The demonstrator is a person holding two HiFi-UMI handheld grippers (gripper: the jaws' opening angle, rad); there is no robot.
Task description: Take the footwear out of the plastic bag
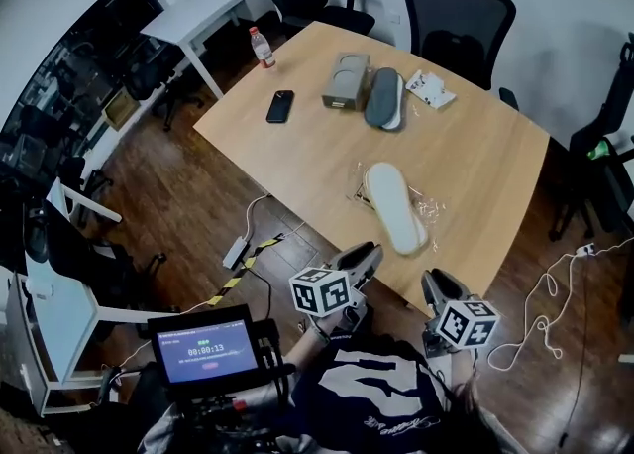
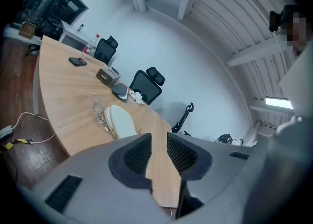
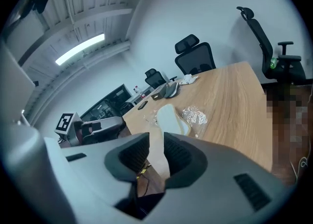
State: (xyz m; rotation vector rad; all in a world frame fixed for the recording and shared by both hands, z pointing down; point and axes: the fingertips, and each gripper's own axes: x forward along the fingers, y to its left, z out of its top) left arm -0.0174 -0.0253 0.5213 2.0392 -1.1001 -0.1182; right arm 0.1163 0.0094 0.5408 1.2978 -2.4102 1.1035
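1. The white slippers [image 1: 396, 206] lie flat on the wooden table [image 1: 475, 145], close to its near edge.
2. The clear plastic bag [image 1: 428, 210] is crinkled up around them. I cannot tell if they are fully inside it.
3. The left gripper [image 1: 362, 256] is off the near edge of the table. Its jaws are a little way apart and hold nothing.
4. The right gripper [image 1: 441, 285] is just to the right of it. Its jaws are a little apart too, and empty.
5. A phone [image 1: 280, 105], a box [image 1: 347, 80] and grey slippers [image 1: 384, 97] lie on the far side.
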